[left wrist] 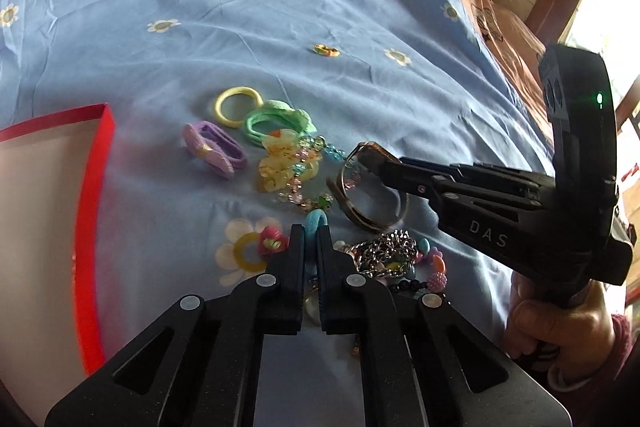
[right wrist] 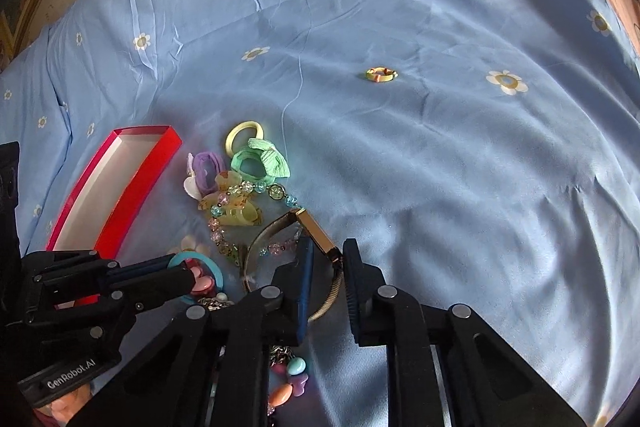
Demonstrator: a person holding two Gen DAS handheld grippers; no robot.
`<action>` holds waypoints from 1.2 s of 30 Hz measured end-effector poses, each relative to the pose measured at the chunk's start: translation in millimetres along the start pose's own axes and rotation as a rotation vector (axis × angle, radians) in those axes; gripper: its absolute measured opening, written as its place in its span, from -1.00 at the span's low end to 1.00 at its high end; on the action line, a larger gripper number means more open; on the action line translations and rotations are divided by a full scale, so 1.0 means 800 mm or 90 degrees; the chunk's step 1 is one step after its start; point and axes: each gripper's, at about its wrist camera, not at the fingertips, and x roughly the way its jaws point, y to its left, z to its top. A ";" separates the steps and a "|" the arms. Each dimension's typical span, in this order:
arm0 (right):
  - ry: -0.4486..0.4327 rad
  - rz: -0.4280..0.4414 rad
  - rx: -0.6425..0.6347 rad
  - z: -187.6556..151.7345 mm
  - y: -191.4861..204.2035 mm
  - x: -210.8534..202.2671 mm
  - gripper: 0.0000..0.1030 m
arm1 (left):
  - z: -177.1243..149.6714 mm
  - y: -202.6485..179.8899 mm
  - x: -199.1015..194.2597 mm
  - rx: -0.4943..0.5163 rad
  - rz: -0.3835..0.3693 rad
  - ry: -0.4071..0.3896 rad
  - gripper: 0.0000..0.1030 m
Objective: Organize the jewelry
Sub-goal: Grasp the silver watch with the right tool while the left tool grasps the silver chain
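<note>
Left wrist view: the left gripper (left wrist: 311, 233) is pinching a blue hair tie (left wrist: 315, 221), its jaws closed on the loop, which is poking up past the fingertips. The right gripper (left wrist: 370, 159) is coming in from the right, held by a hand (left wrist: 560, 323), and its tips are sitting at the rim of a metal bangle (left wrist: 370, 193); the right wrist view is showing its two jaws straddling the bangle's gold clasp, though whether the pads are pressing it cannot be told.

The bangle is lying flat on the blue sheet (left wrist: 200, 7), its clasp bar running away from the right gripper toward the far left. A beaded strand (left wrist: 308, 171) is crossing through the bangle. Beyond are lying a purple tie (left wrist: 214, 151), a yellow tie (left wrist: 238, 105) and a green tie (left wrist: 276, 121), touching one another. A chain (left wrist: 386, 253) is lying just beside the left gripper.

The red box (left wrist: 94, 211) is sitting open at the left, near the pile. A small ring (left wrist: 327, 50) is lying well apart, with bare sheet all round it.
</note>
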 end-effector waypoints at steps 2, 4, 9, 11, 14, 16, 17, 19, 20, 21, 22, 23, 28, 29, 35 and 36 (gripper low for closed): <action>-0.003 0.004 0.003 0.000 0.001 -0.003 -0.79 | 0.000 0.007 -0.008 -0.014 -0.007 -0.007 -0.92; -0.009 0.007 0.006 0.000 0.002 -0.010 -0.79 | -0.001 0.014 -0.018 -0.028 -0.010 -0.015 -0.92; -0.027 0.033 -0.001 0.002 0.017 -0.033 -0.79 | -0.010 0.034 -0.048 -0.061 -0.013 -0.038 -0.92; -0.034 0.043 -0.009 0.003 0.029 -0.040 -0.79 | -0.015 0.041 -0.059 -0.073 -0.012 -0.046 -0.92; -0.040 0.062 -0.016 0.002 0.045 -0.048 -0.79 | -0.022 0.051 -0.076 -0.087 -0.008 -0.058 -0.92; -0.041 0.076 -0.023 0.002 0.058 -0.049 -0.79 | -0.030 0.056 -0.083 -0.086 0.006 -0.058 -0.92; -0.041 0.079 -0.026 0.001 0.061 -0.049 -0.79 | -0.032 0.058 -0.084 -0.085 0.017 -0.056 -0.92; -0.038 0.087 -0.033 -0.002 0.072 -0.046 -0.79 | -0.041 0.066 -0.084 -0.092 0.028 -0.044 -0.92; -0.034 0.090 -0.035 -0.004 0.076 -0.044 -0.79 | -0.045 0.069 -0.084 -0.097 0.028 -0.040 -0.92; -0.030 0.091 -0.038 -0.007 0.080 -0.042 -0.79 | -0.051 0.073 -0.084 -0.102 0.031 -0.036 -0.92; -0.027 0.092 -0.040 -0.010 0.083 -0.040 -0.79 | -0.055 0.075 -0.085 -0.104 0.035 -0.033 -0.92; -0.022 0.094 -0.043 -0.013 0.086 -0.037 -0.79 | -0.059 0.077 -0.085 -0.105 0.038 -0.029 -0.91; -0.015 0.096 -0.044 -0.023 0.091 -0.035 -0.79 | -0.076 0.079 -0.094 -0.103 0.069 -0.020 -0.67; -0.017 0.095 -0.044 -0.024 0.091 -0.037 -0.79 | -0.077 0.079 -0.097 -0.101 0.071 -0.024 -0.66; -0.040 0.082 -0.035 -0.023 0.079 -0.056 -0.79 | -0.056 0.057 -0.097 -0.055 0.064 -0.033 -0.66; -0.043 0.079 -0.032 -0.023 0.075 -0.059 -0.79 | -0.050 0.048 -0.090 -0.039 0.058 -0.030 -0.65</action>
